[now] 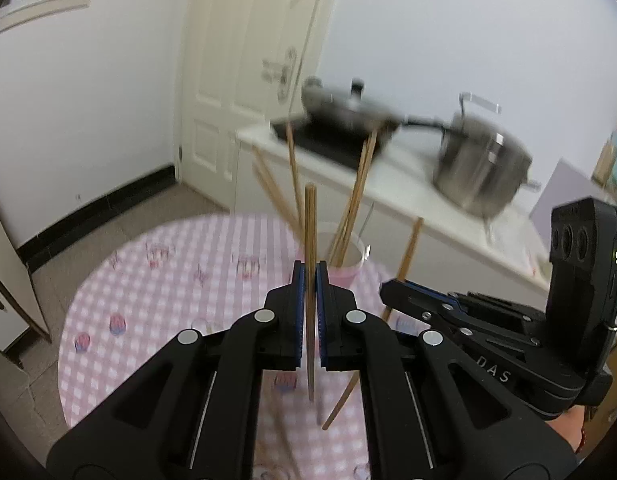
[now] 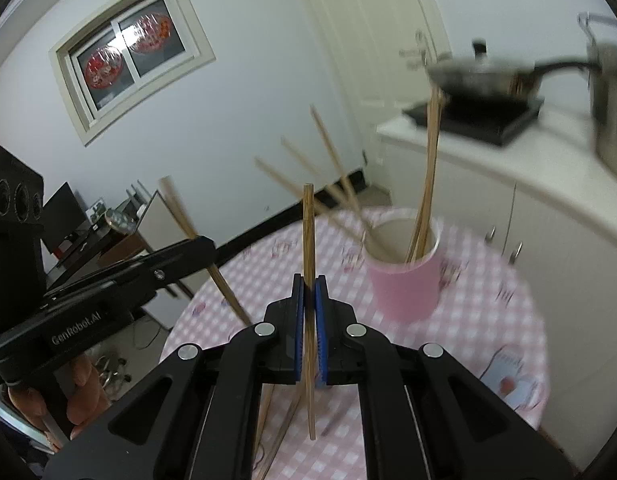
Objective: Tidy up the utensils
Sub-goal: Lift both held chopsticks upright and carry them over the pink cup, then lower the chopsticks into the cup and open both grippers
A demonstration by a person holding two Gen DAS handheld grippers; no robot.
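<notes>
The left tool [image 1: 310, 276] is clamped on a single wooden chopstick [image 1: 310, 240], which stands nearly upright between the blue pads, its top rising well above the fingertips and its lower end hanging below them over the table [image 1: 148, 280] with its pink checked cloth; just beyond the left tool sits a pink cup [image 1: 350, 266] holding several more chopsticks [image 1: 358, 192] that lean outward against its rim; to the right of the left tool, the right tool [image 1: 392, 288] reaches in from the side, pinching its own chopstick [image 1: 408, 252], which slants upward past its tip; a loose chopstick [image 1: 342, 400] lies on the cloth below and a little right of the left tool.

From the right wrist view, the right tool [image 2: 309, 280] is likewise closed on one chopstick [image 2: 308, 240], held close to vertical between the blue pads; the pink cup [image 2: 404, 280] stands ahead and to the right of it, blurred, with chopsticks fanning out of it; the left tool [image 2: 200, 246] enters from the left with its slanted chopstick gripped near the tip; loose chopsticks [image 2: 268, 432] lie on the cloth beneath the right tool; farther off, a blurred pan [image 2: 484, 76] and a steel pot [image 2: 612, 108] sit on a white counter [image 2: 488, 156].
</notes>
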